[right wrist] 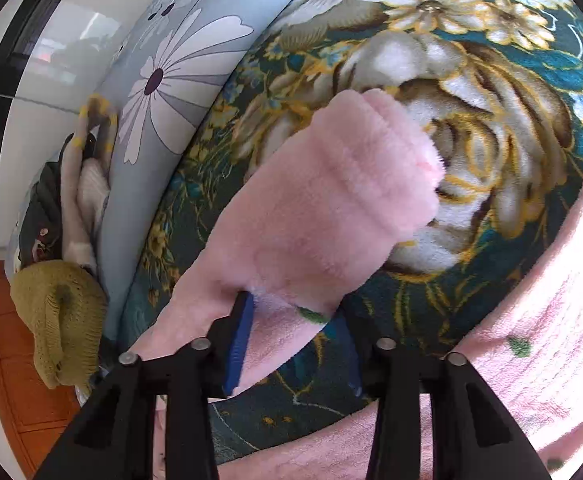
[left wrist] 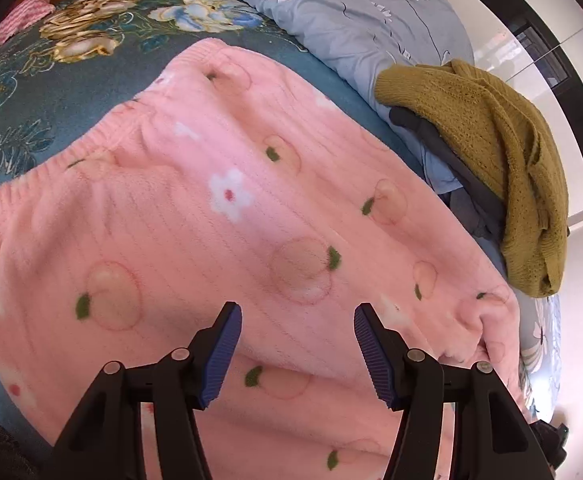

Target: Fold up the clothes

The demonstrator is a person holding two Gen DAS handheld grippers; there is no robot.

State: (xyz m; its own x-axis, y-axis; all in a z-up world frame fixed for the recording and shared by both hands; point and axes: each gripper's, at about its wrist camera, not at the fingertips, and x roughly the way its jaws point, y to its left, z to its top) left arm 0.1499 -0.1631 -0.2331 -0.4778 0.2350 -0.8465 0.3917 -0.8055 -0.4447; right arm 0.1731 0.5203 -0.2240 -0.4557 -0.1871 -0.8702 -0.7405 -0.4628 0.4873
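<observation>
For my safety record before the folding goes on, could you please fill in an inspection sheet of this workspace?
Surface: teal floral blanket covering the bed.
Job's things: pink fleece garment spread out; a pink cuff reaches between the right gripper's fingers.
Clutter: olive knitted sweater heaped on the grey daisy quilt; pink checked cloth at the far corner.
Grippers: left gripper open above the garment, holding nothing; right gripper around the cuff, grip unclear.
Cables: nothing seen.
Surroundings: glossy white panels; orange wooden panel.

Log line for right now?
stage: folding pink garment on bed | left gripper: open above garment | right gripper: sleeve between fingers
</observation>
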